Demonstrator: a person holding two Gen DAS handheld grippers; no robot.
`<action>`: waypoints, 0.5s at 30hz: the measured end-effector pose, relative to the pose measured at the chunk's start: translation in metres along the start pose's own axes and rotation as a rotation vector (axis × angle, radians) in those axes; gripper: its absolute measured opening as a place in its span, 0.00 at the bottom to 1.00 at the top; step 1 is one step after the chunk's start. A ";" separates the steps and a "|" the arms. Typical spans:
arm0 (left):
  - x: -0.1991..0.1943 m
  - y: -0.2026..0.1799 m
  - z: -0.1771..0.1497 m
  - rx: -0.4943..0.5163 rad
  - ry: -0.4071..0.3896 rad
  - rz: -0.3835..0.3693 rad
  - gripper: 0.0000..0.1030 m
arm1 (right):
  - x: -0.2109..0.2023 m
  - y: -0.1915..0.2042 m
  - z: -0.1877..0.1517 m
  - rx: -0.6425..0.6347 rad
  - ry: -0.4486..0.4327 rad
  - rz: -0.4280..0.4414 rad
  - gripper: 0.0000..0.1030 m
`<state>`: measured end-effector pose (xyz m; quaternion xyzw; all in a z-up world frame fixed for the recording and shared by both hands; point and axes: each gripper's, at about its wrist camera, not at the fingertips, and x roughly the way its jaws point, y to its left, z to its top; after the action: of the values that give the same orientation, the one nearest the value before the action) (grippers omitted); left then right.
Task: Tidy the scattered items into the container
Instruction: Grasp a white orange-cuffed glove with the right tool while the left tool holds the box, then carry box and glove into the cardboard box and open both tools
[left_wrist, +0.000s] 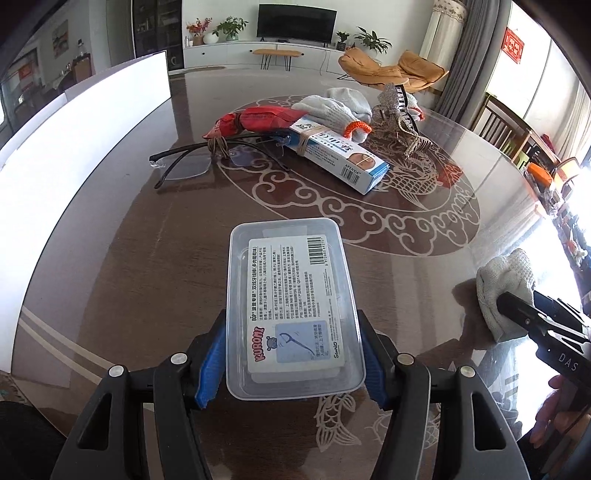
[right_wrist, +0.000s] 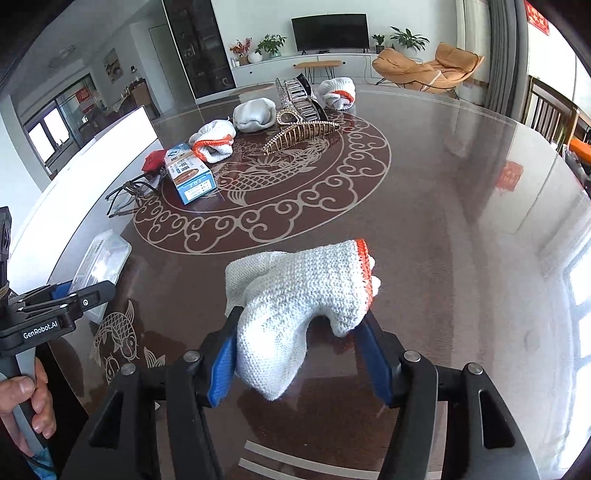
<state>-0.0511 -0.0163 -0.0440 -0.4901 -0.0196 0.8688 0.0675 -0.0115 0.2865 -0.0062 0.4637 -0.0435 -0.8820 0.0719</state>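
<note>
White glove (right_wrist: 295, 310) with orange cuff; brown table (right_wrist: 424, 229) with cream cloud scrolls.

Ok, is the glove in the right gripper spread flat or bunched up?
Bunched up. The glove sits crumpled between the right gripper's blue pads, folded over itself, its orange cuff twisted to one side.

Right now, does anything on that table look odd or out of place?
The clear plastic box held by the left gripper shows its label through the base, so it seems upside down. The eyeglasses lie partly under a red pouch.

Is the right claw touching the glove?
Touching: in the right wrist view the right claw has both blue pads pressed into the glove, no gap.
</note>
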 end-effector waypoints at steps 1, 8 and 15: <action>0.000 0.001 0.000 0.000 -0.002 0.014 0.60 | 0.002 0.003 0.002 -0.003 0.004 0.007 0.59; 0.003 0.001 0.001 0.015 -0.008 0.039 0.61 | 0.008 0.015 0.004 0.025 -0.024 -0.048 0.58; -0.026 0.004 0.002 -0.004 -0.067 -0.119 0.60 | -0.014 0.009 -0.004 0.074 -0.080 0.014 0.29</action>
<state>-0.0396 -0.0241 -0.0214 -0.4590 -0.0527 0.8791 0.1174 0.0008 0.2795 0.0041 0.4301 -0.0819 -0.8971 0.0591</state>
